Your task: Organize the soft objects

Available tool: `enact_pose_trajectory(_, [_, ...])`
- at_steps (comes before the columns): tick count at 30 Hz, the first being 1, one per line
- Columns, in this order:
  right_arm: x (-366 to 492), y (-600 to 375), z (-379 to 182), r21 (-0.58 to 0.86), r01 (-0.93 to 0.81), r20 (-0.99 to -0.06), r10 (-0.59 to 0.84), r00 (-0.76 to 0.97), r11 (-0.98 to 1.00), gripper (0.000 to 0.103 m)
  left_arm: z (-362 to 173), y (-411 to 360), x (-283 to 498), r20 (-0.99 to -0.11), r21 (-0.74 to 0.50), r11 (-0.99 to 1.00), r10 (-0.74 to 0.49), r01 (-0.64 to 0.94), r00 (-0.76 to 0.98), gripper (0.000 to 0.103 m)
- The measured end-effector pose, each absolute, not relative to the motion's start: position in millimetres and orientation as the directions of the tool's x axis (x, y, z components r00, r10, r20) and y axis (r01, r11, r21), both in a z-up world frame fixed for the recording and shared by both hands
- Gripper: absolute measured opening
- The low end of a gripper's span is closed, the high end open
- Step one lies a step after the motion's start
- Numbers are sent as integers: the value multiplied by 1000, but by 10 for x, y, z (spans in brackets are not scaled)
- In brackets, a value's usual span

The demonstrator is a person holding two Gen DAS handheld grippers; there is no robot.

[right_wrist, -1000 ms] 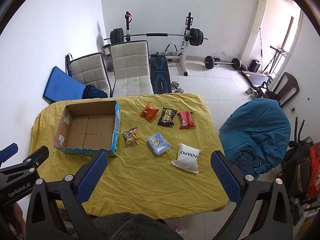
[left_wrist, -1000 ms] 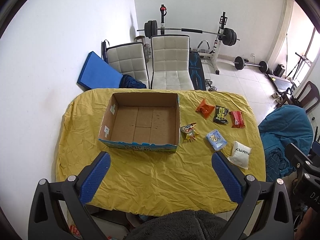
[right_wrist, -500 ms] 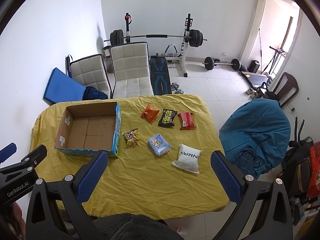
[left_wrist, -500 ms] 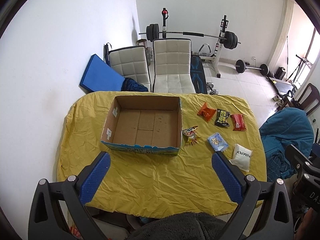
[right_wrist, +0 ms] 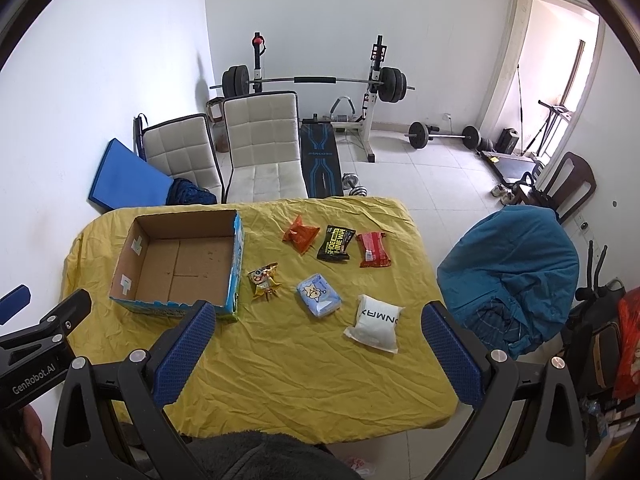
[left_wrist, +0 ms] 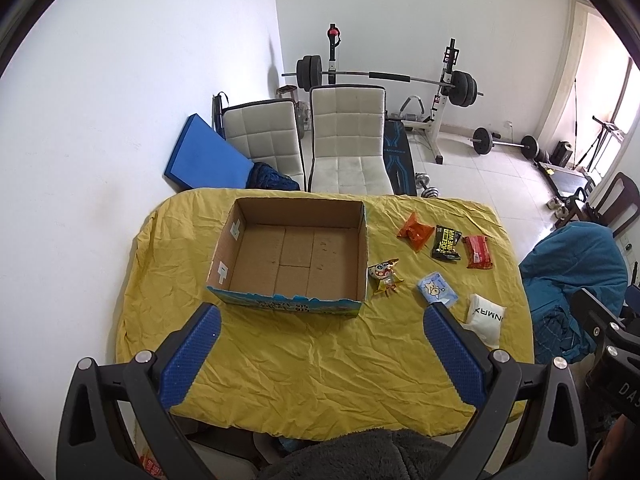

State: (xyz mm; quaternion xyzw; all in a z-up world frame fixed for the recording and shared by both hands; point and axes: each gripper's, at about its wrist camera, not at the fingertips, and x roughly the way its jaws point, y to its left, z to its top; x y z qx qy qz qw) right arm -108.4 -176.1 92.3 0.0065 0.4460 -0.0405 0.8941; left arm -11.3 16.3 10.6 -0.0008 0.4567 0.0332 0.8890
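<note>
Hovering above the near edge of the tabletop point(left_wrist: 320, 360), we hold the left gripper point(left_wrist: 320, 354) with its jaws spread wide, nothing between the blue pads point(left_wrist: 188, 360). Our right gripper point(right_wrist: 316, 354) hangs the same way, jaws spread and empty, over the near right part of the yellow cloth point(right_wrist: 280, 380).

On the left half of the cloth sits an open cardboard box point(left_wrist: 294, 256), shallow, with a blue printed front wall; only its bare brown floor shows inside. Six soft packets lie to its right, none in the box. Just beside the box's right wall lies a small yellow cartoon packet point(right_wrist: 264, 281). Next to it, further right, is a light blue packet point(right_wrist: 319, 294), and beyond that a white pouch point(right_wrist: 375, 323) with dark lettering, nearest to the right gripper's right finger. Behind these, in a row toward the far edge, we see an orange packet point(right_wrist: 301, 234), a black packet with yellow print point(right_wrist: 336, 243) and a red packet point(right_wrist: 373, 249), close together but apart from one another.

Past the tabletop stand two cream padded chairs point(left_wrist: 348, 136), a blue mat point(left_wrist: 208, 160) leaning on the wall, and a barbell rack point(right_wrist: 316, 80). A chair draped in teal fabric point(right_wrist: 516, 268) stands to the right of the tabletop.
</note>
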Motion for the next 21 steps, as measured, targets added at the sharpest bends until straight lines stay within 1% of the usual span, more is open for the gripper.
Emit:
enact_pose_trajectory(16, [-1079,-1723,956,-19,56,-796,-50,603,998,103,112,231,-128,-810,14,998,49,-64,584,103])
enact_pose_trajectory(21, [-933,-1922,845,-5,110,-811,-68,580,994,103,35,172,14,-817,-4,999,24,-48,576,103])
